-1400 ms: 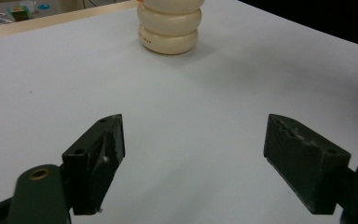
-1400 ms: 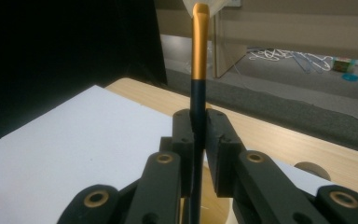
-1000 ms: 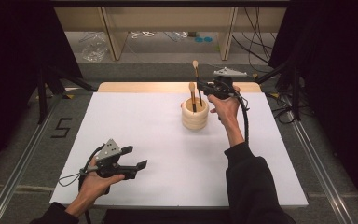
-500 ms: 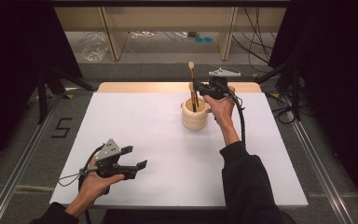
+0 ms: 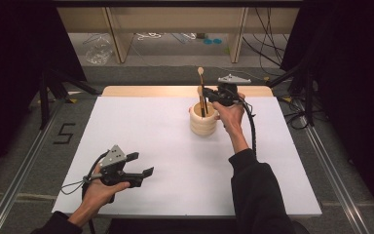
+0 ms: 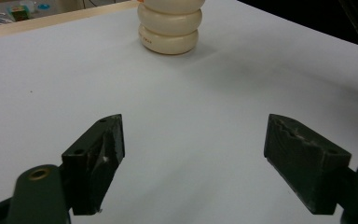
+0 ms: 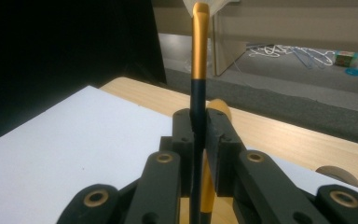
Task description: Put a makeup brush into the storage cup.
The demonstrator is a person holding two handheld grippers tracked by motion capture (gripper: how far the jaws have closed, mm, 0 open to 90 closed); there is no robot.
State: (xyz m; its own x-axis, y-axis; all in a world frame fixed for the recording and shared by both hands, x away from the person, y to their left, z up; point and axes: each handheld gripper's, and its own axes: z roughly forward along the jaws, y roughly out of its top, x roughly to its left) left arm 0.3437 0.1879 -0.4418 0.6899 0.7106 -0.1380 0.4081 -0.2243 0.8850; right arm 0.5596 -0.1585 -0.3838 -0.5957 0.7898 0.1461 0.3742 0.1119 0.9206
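Observation:
A cream ribbed holder (image 5: 203, 122) (image 6: 170, 28) stands on the white table top (image 5: 151, 126), right of centre toward the back. My right gripper (image 5: 210, 95) (image 7: 199, 122) hovers just above it, shut on a slim upright utensil (image 5: 202, 92) (image 7: 199, 56) with a black lower shaft, a golden upper shaft and a pale head. The utensil's lower end reaches into the holder. A second golden handle (image 7: 217, 108) shows just behind the jaws. My left gripper (image 5: 143, 163) (image 6: 193, 140) rests open near the front left with nothing between its fingers.
A wooden strip (image 5: 146, 91) borders the table's far edge. Metal rails (image 5: 27, 161) run along both sides. Beyond the table stand wooden shelf legs (image 5: 114, 34) with cables and a plastic bag (image 5: 97, 48) on the floor.
The right gripper has shifted slightly left with the utensil, staying over the holder. The left gripper has not moved.

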